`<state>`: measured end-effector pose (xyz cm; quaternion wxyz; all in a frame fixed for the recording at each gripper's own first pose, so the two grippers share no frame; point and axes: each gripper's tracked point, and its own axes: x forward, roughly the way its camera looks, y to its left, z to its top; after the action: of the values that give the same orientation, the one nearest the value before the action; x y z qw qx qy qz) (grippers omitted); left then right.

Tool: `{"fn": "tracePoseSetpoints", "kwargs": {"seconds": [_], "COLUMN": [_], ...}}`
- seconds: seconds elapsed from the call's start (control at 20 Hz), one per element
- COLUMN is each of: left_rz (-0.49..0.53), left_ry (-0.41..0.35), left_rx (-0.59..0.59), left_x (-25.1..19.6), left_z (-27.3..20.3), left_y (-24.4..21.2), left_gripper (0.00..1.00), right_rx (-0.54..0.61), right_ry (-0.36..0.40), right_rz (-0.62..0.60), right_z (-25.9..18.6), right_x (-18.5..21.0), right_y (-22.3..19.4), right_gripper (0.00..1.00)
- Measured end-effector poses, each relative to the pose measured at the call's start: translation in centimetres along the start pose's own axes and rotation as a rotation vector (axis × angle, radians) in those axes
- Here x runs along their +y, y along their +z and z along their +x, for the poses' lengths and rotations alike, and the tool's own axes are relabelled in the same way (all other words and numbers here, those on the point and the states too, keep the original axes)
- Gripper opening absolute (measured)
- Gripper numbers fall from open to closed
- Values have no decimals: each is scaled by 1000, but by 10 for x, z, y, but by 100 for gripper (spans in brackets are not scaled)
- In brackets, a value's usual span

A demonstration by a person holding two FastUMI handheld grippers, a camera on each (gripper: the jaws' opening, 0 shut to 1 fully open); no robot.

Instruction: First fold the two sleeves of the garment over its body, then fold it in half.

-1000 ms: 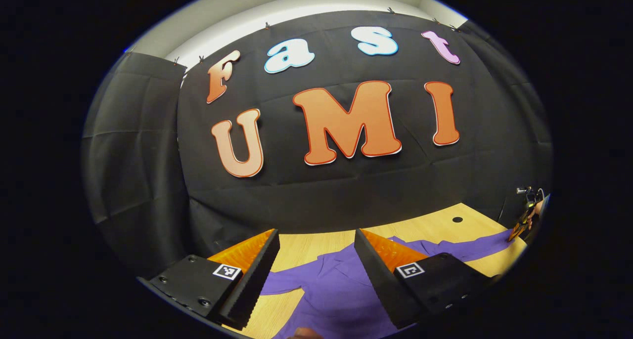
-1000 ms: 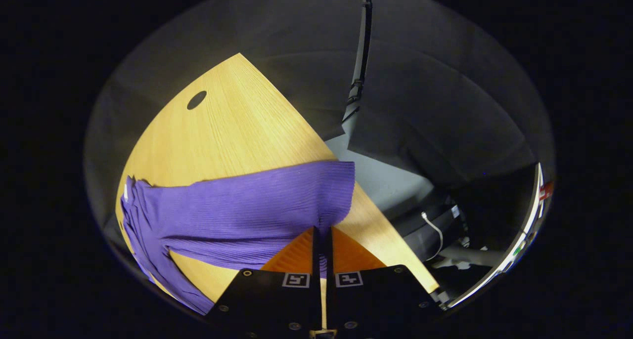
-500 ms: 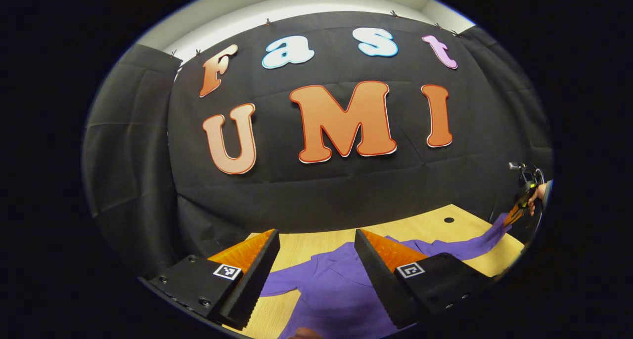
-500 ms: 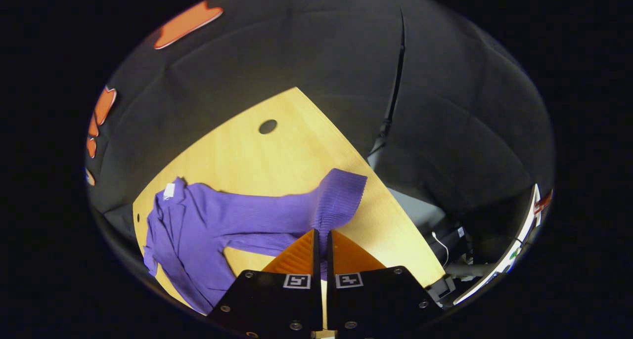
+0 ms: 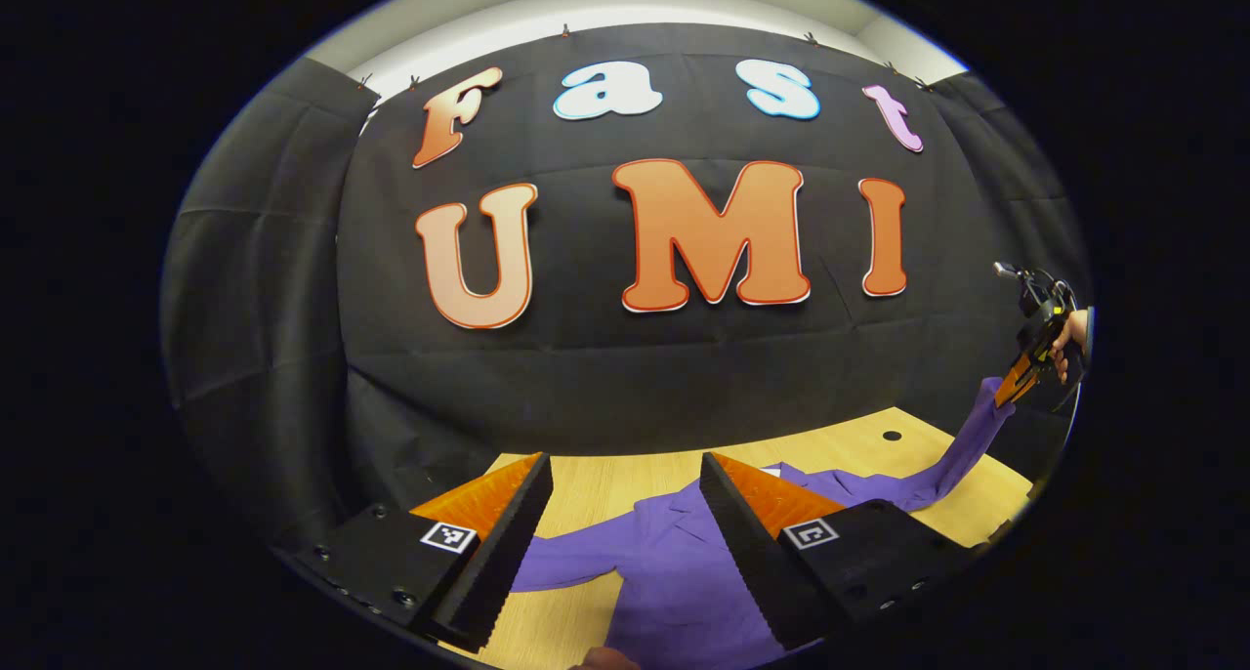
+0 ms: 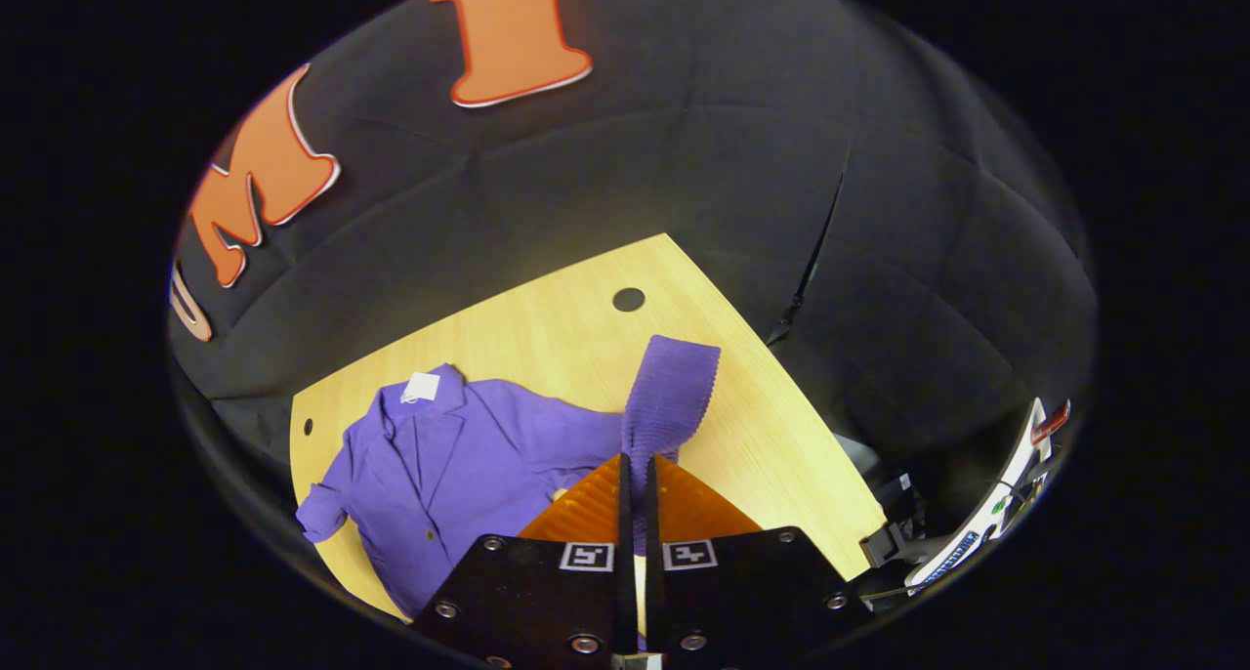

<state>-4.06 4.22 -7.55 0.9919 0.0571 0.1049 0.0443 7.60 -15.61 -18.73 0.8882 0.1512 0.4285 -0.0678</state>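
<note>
A purple button-up garment (image 6: 439, 475) lies face up on the wooden table (image 6: 547, 328), with a white label (image 6: 422, 387) at its collar. My right gripper (image 6: 635, 465) is shut on one long sleeve (image 6: 674, 392), and the ribbed cuff sticks out beyond its tips. In the left gripper view that sleeve (image 5: 962, 450) rises steeply from the table to the right gripper (image 5: 1016, 387), held by a hand (image 5: 1069, 333). My left gripper (image 5: 625, 514) hovers open above the garment (image 5: 674, 563), holding nothing. The other sleeve (image 6: 327, 514) lies bunched at the garment's side.
A round cable hole (image 6: 628, 299) sits near the table's far corner, and a smaller hole (image 6: 308, 426) near the left edge. A cable (image 6: 811, 260) hangs on the black wall. Beyond the table's right edge, equipment (image 6: 977, 543) stands low down.
The right gripper has risen with the sleeve, lifting it off the table, and its view has swung toward the garment's body. The left gripper stays open, nearly in place.
</note>
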Motion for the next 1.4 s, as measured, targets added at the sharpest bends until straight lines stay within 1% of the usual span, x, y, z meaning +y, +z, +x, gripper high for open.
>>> {"fn": "tracePoseSetpoints", "kwargs": {"seconds": [0.3, 0.5, 0.8, 1.05, 1.25, 1.35, 1.4], "left_rz": [-21, -30, -41, -53, -60, -65, -66], "left_ry": [38, 86, 180, 253, 288, 301, 310], "left_rx": [7, 17, 54, 78, 103, 116, 126], "left_x": [51, 87, 147, 185, 204, 210, 214], "left_z": [4, 4, -5, -11, -16, -18, -18], "left_y": [-10, -20, -41, -57, -68, -72, -75], "left_gripper": [98, 98, 98, 98, 98, 98, 98], "right_rx": [-50, -22, -3, 16, 35, 42, 38], "right_ry": [92, 169, 252, 297, 343, 389, 419], "right_rz": [-112, -210, -339, -409, -424, -403, -394], "right_z": [-20, -18, -16, -6, 3, -3, -8], "right_x": [97, 168, 259, 320, 358, 378, 386], "right_y": [13, 0, -17, -44, -72, -83, -84], "right_gripper": [4, 4, 4, 4, 5, 7, 29]}}
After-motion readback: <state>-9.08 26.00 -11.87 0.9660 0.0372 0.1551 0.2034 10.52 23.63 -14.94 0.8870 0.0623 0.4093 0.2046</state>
